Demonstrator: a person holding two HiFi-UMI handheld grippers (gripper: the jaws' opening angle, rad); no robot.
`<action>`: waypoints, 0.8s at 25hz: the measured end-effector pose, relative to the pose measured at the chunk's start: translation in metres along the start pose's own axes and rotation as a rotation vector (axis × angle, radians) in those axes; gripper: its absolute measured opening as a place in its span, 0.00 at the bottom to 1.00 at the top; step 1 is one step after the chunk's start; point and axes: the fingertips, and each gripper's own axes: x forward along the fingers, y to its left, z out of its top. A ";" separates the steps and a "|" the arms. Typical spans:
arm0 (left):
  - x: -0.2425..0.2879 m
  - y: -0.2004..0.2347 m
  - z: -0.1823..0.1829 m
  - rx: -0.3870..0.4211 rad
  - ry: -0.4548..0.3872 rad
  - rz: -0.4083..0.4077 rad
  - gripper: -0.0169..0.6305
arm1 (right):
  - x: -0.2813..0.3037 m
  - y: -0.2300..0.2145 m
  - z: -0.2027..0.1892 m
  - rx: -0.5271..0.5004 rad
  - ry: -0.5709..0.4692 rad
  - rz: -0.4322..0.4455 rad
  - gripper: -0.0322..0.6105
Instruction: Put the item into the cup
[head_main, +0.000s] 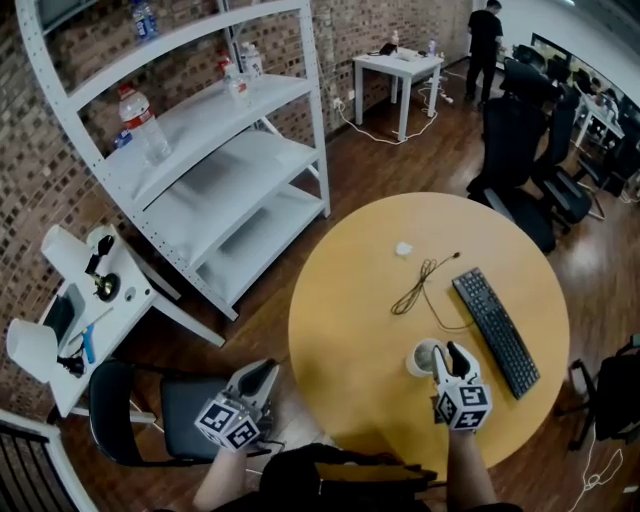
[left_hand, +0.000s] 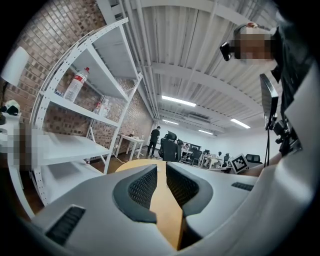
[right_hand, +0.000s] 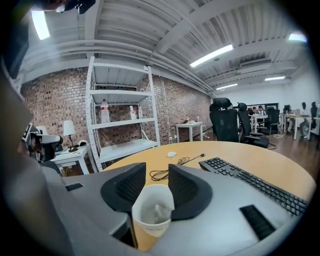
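Note:
A white paper cup (head_main: 425, 356) stands near the front edge of the round wooden table (head_main: 350, 320). In the right gripper view the cup (right_hand: 152, 210) sits low between the two jaws, and a crumpled white item (right_hand: 158, 213) lies inside it. My right gripper (head_main: 448, 354) (right_hand: 157, 172) is at the cup's right side with its jaws spread around it, and I see no pad pressing on it. My left gripper (head_main: 262, 376) (left_hand: 161, 172) hangs off the table's left edge, with a narrow gap between its jaws and nothing in it.
A black keyboard (head_main: 495, 330) lies right of the cup, a black cable (head_main: 420, 282) behind it and a small white object (head_main: 403, 249) farther back. A white shelf unit (head_main: 200, 150) stands at the left. A black chair (head_main: 150, 410) is under my left gripper.

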 end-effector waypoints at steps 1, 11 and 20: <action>0.003 -0.001 0.001 0.002 -0.002 -0.009 0.11 | -0.004 -0.003 0.001 0.005 -0.007 -0.010 0.28; 0.047 -0.049 0.002 -0.003 -0.007 -0.153 0.11 | -0.089 -0.056 0.029 0.073 -0.134 -0.133 0.28; 0.079 -0.110 -0.003 -0.009 -0.014 -0.260 0.11 | -0.185 -0.102 0.026 0.078 -0.181 -0.265 0.17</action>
